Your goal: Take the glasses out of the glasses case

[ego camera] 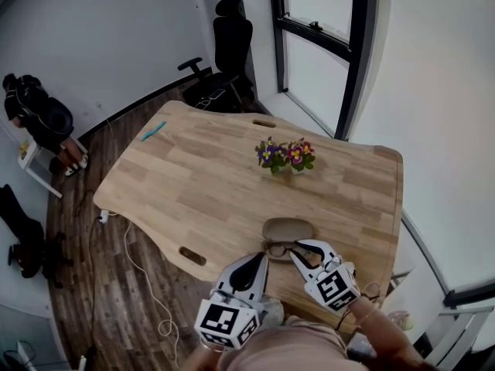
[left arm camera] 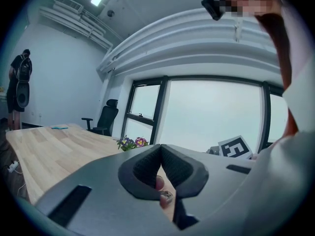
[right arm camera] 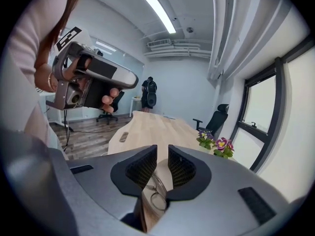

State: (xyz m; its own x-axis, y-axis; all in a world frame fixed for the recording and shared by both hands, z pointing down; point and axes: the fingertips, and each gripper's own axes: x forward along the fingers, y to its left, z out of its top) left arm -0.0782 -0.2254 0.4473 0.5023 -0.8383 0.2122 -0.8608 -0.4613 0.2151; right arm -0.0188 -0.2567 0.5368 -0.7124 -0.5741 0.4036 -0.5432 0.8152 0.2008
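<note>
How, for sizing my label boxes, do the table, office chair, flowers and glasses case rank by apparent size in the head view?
1. table
2. office chair
3. flowers and glasses case: about alike, so unranked

Both of mine are the same build. The left gripper [ego camera: 257, 260] and right gripper [ego camera: 303, 247] have white-and-black shells, and each carries a white cube [ego camera: 227, 323] with black square markers on it. Up close the bodies are smooth grey with dark rectangular slots [right arm camera: 256, 204], and the pads [right arm camera: 140, 167] are black with a fine ribbed texture. I'm wearing a pale pink top [ego camera: 298, 350].
</note>
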